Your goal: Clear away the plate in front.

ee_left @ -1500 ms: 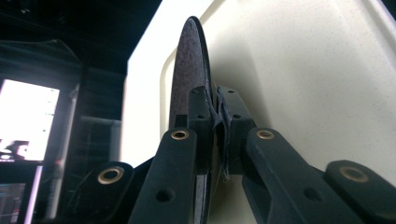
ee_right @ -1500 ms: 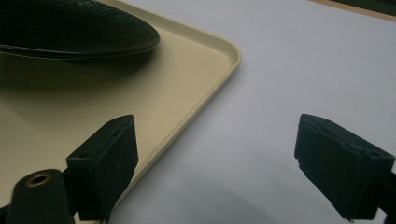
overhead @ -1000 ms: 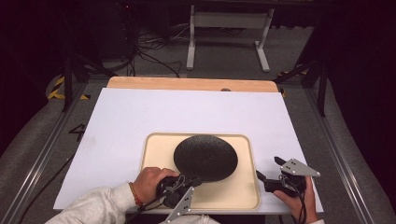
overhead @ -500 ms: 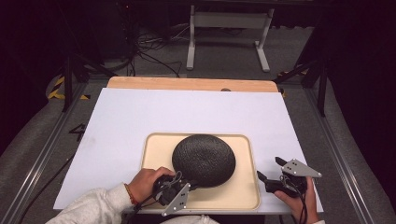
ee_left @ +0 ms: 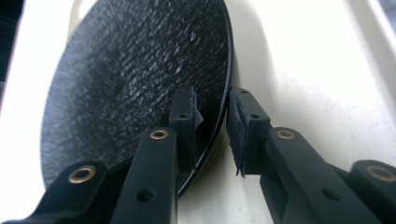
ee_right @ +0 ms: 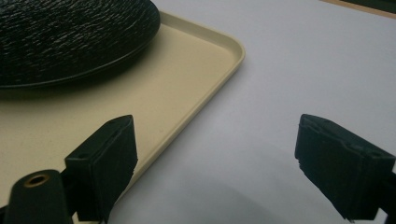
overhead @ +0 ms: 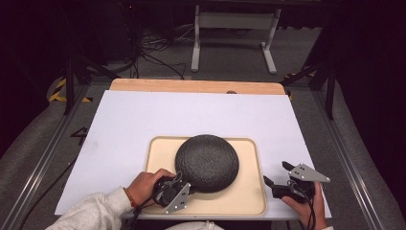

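Note:
A black, rough-textured round plate (overhead: 207, 163) lies upside down on a beige tray (overhead: 249, 191) near the table's front edge. My left gripper (overhead: 186, 186) is at the plate's near-left rim, shut on it. In the left gripper view, one jaw lies over the plate's textured back (ee_left: 140, 70) and the other outside the rim, by the tray floor (ee_left: 303, 70), with the left gripper (ee_left: 212, 116) pinching the thin edge. My right gripper (overhead: 276, 173) stands open on the white sheet just right of the tray. The right gripper (ee_right: 215, 154) has nothing between its jaws; the tray corner (ee_right: 224, 51) and plate (ee_right: 70, 32) lie ahead, to its left.
A white sheet (overhead: 167, 115) covers the table, with a wooden board edge (overhead: 191, 86) along the far side. Metal rails run down both table sides. A grey stand (overhead: 234, 28) and cables sit on the floor beyond.
The left hand and gripper slid slightly left along the plate's near rim, and the plate shifted a little toward me. The right gripper stayed put.

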`<state>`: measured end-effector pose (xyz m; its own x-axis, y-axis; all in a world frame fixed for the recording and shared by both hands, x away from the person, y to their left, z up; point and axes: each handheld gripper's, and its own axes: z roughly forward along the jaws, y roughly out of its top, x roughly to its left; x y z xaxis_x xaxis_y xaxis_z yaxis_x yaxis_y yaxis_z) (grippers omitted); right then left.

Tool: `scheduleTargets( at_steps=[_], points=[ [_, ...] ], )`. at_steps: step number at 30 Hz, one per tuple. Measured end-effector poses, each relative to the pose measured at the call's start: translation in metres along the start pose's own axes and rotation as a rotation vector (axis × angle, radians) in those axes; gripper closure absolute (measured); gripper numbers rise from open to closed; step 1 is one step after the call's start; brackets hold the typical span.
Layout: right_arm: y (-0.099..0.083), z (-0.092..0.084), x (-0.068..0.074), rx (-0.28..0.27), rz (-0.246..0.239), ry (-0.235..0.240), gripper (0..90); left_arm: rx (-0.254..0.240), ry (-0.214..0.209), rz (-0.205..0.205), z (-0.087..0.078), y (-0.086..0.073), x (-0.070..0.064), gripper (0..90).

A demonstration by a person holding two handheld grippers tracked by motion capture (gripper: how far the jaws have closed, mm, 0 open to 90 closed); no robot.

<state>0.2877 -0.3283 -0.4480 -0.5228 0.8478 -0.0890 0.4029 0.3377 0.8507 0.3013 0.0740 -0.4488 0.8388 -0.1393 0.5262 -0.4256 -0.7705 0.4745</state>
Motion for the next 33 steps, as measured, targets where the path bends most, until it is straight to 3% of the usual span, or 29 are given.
scheduleTargets(
  at_steps=[4, 9, 14, 18, 26, 33],
  points=[
    [-0.001, 0.0, -0.001, 0.001, 0.001, 0.001, 13.2, -0.008, -0.008, -0.041, 0.0, -0.002, 0.0, 71.5],
    [-0.001, 0.0, 0.0, 0.002, -0.003, 0.003, 13.0, -0.061, -0.041, -0.099, -0.005, -0.005, 0.004, 73.4],
    [0.0, 0.001, 0.001, 0.008, -0.012, 0.0, 12.7, -0.055, -0.048, -0.107, -0.003, -0.004, 0.003, 72.1],
    [0.0, -0.001, 0.001, 0.001, -0.012, 0.001, 12.6, -0.06, -0.047, -0.108, -0.002, -0.001, 0.002, 69.6],
    [0.0, -0.001, 0.001, -0.005, -0.014, 0.002, 12.2, -0.127, -0.029, -0.197, -0.011, -0.005, 0.013, 62.0],
    [0.001, -0.001, 0.002, -0.007, -0.018, -0.001, 11.8, -0.146, -0.014, -0.233, -0.016, -0.008, 0.019, 54.2]
  ],
)
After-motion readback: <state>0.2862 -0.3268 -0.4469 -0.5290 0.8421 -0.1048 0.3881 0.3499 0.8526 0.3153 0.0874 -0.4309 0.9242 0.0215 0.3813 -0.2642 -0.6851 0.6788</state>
